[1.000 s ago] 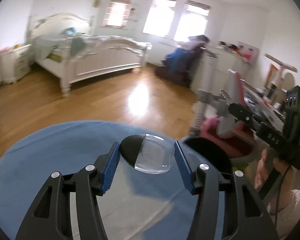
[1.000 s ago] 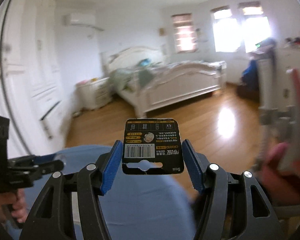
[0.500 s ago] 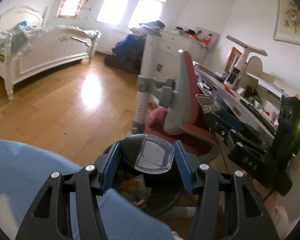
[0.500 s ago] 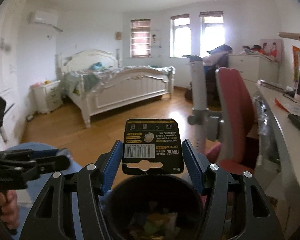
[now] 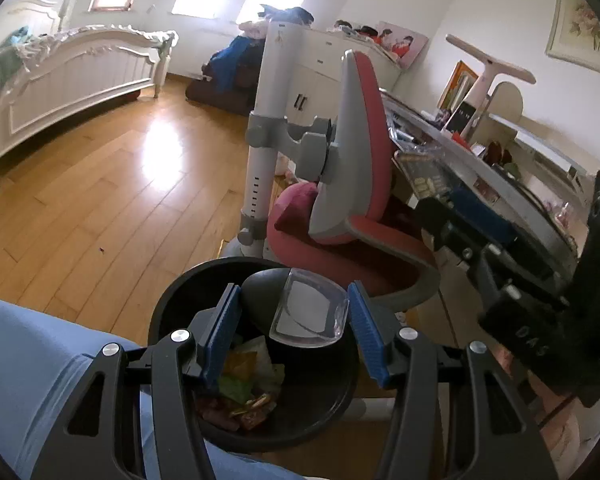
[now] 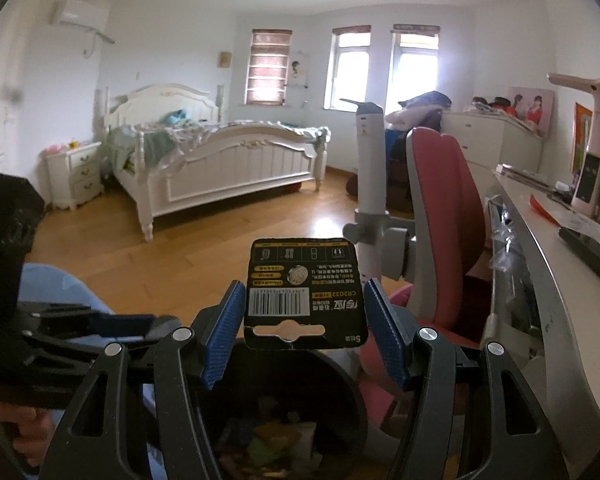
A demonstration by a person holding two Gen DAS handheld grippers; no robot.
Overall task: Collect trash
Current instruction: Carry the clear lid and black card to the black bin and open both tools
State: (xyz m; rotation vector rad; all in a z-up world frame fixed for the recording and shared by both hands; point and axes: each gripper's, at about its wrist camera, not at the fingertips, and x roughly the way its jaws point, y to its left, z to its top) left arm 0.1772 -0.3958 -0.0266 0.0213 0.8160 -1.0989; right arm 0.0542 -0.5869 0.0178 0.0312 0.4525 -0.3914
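Trash is now above the black bin (image 5: 168, 312): a second ago both views showed only a blue lap and the floor. The left gripper (image 5: 294, 330) fingers stay clamped on a clear plastic shell (image 5: 308, 314), the right gripper (image 6: 304, 322) fingers on a battery card (image 6: 304, 292). Judging from this, letting go comes next.

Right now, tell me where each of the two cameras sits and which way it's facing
Left wrist: on the left gripper, angled down at the black bin; holds a black and clear plastic piece; blue trouser leg and right gripper show.
Right wrist: on the right gripper, aimed across the room at the bed; holds a battery card; left gripper shows.
Shared: bin, red chair, bed.
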